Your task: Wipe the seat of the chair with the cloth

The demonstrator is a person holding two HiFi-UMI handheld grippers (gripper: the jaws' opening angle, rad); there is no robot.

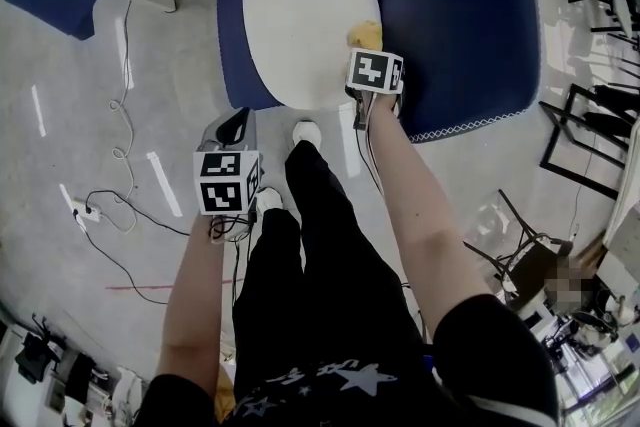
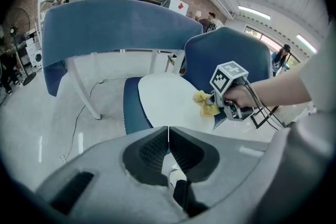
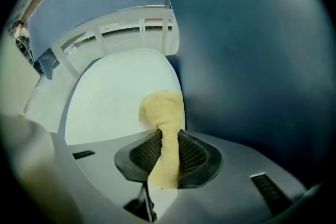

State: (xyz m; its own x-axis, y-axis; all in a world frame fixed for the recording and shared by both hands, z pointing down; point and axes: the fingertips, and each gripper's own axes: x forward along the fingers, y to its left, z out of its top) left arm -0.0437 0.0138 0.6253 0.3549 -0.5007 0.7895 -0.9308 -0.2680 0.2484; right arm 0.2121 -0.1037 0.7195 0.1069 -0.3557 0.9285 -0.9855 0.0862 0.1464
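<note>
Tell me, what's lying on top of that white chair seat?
Only a bunched yellow cloth near its right edge, pinched between the right gripper's jaws. The rest of the seat looks bare. The patch under the cloth is covered and can't be seen.

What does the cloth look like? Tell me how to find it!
Look at the white oval chair seat in the middle. At its right edge, the right gripper pinches the cloth. It's the only soft yellow lump on the white seat.
</note>
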